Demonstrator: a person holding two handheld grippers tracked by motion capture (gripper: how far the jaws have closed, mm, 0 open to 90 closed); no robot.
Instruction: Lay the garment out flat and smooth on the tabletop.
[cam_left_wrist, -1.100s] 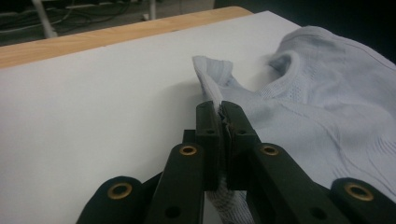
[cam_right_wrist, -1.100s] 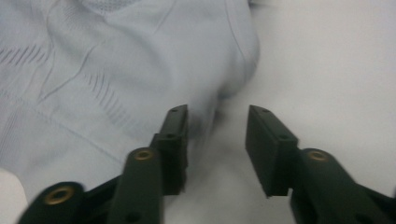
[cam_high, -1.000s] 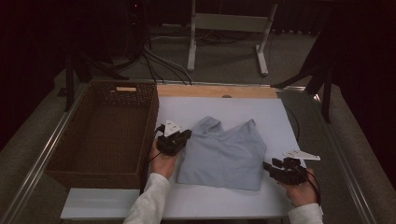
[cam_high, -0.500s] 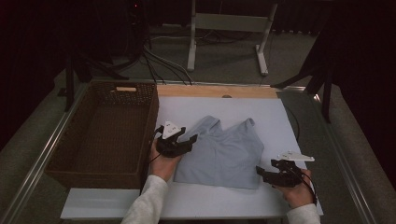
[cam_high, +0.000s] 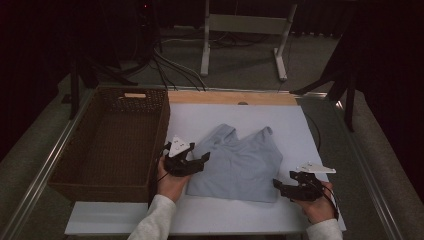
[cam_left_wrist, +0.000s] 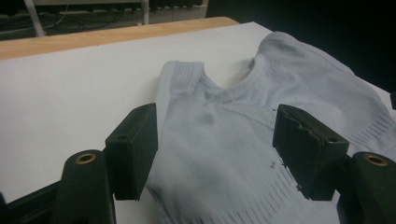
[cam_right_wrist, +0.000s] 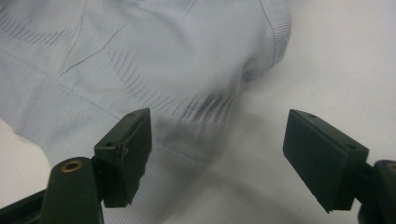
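Folded top (cam_high: 240, 165) on the desk (cam_high: 300, 125), basket (cam_high: 107, 145) to its left, left tool (cam_high: 192, 162) at its left edge, right tool (cam_high: 282, 186) at its near right corner

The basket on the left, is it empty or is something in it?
Empty: the high view shows the wicker basket with bare woven floor and walls; the garment lies beside it.

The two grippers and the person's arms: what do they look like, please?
Both the left gripper and the right gripper are black, each topped by a pale three-cornered plate. Their jaws are flat black blocks with brass-coloured rivets at the base. A thin black cable trails from each. The person wears light long sleeves.
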